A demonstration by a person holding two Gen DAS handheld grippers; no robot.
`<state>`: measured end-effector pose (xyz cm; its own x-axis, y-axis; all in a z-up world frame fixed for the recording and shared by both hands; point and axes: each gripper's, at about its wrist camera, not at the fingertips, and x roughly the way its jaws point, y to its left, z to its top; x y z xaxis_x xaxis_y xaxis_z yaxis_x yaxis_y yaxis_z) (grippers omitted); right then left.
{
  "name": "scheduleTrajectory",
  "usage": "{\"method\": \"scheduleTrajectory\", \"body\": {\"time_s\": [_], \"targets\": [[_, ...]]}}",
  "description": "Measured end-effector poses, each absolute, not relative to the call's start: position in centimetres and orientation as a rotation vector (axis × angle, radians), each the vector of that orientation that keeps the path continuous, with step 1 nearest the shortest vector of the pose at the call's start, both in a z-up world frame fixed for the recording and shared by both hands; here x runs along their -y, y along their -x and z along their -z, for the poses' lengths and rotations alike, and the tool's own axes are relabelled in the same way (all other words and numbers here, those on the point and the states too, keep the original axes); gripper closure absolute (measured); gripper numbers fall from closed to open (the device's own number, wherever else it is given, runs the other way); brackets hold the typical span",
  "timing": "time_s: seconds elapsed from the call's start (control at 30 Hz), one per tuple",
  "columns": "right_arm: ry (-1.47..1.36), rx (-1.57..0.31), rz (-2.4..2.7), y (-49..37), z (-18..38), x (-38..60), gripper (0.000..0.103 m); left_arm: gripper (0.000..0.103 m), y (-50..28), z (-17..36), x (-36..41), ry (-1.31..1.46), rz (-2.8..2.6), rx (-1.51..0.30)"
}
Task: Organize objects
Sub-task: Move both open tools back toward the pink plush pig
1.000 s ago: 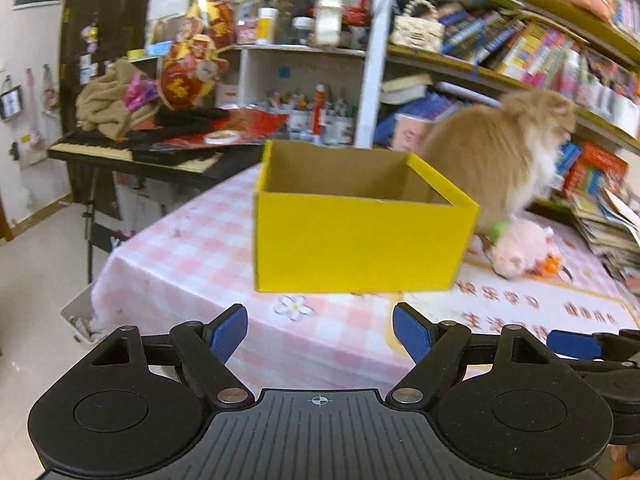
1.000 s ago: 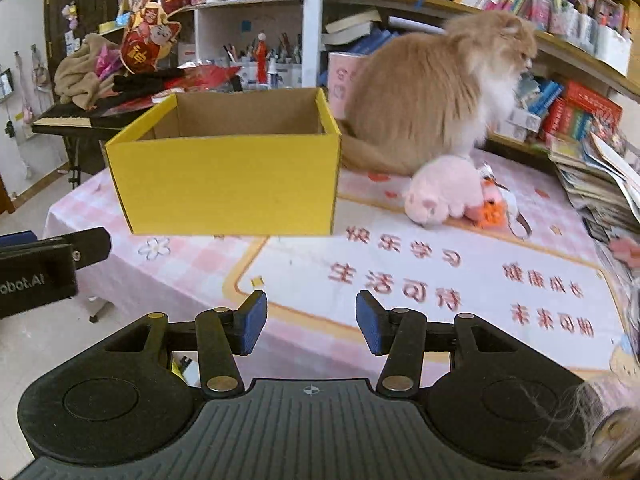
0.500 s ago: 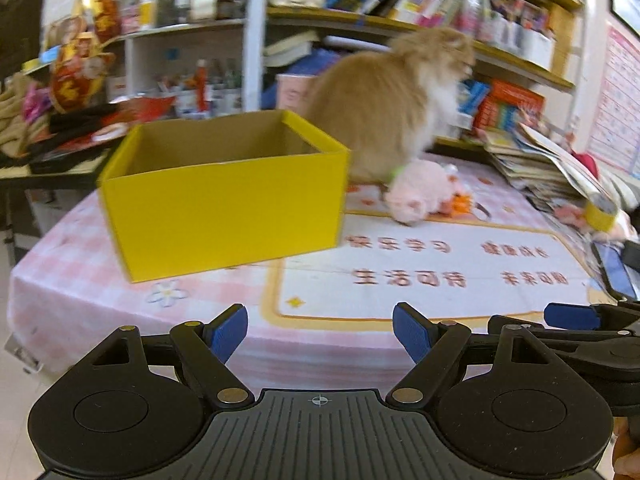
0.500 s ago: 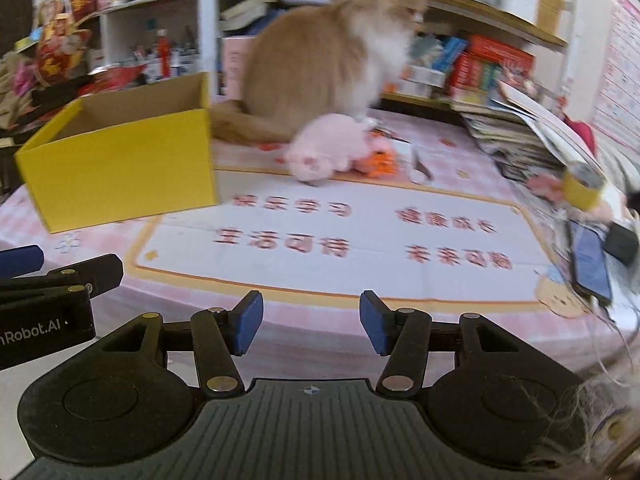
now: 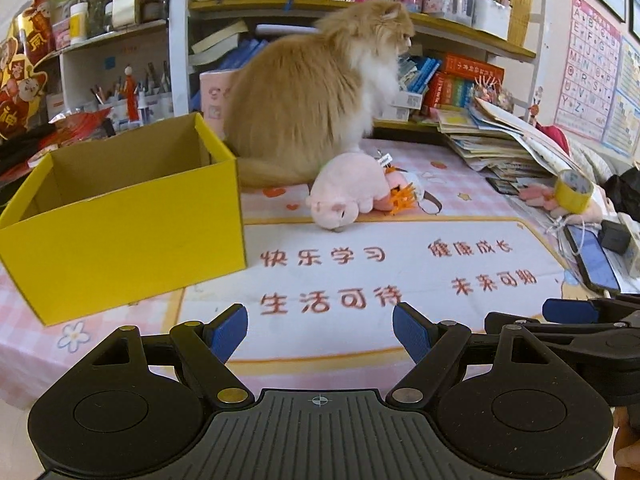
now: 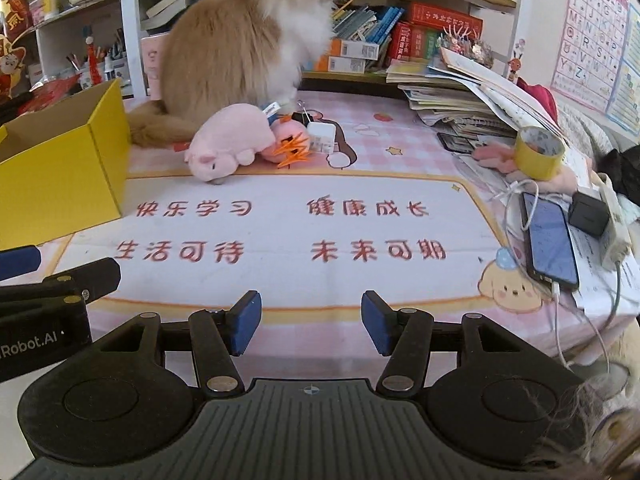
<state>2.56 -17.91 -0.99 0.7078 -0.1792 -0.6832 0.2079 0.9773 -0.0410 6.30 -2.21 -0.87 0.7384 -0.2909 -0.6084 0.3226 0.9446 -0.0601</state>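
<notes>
Gaping left gripper (image 5: 320, 330), right gripper (image 6: 308, 322), both empty

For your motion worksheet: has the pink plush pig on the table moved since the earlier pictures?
No. The pink plush pig lies against the cat as before; only the cameras swung right.

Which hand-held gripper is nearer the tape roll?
Right. The right hand-held gripper sits left of the tape roll; the left hand-held gripper is farther left, by the box.

Black ribbed gripper bodies (image 5: 320, 432), blue pads (image 6: 244, 328), brass-coloured pivot screws, partly legible "Robot.AI" lettering
</notes>
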Motion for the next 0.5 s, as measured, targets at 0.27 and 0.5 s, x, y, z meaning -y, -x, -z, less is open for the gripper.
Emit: {"method": "scheduleTrajectory", "body": {"time_s": [0.27,0.5], "targets": [[-0.018,-0.743,0.165,-6.1,0.7,21.0,0.050,0.021,-9.9,0.1,5.3,-0.053,0.301,-0.640],[0.006,-0.700,0.132,-10.3,0.0,24.3,0.050,0.021,-15.3,-0.4,8.4,-0.038,0.255,-0.609]]}}
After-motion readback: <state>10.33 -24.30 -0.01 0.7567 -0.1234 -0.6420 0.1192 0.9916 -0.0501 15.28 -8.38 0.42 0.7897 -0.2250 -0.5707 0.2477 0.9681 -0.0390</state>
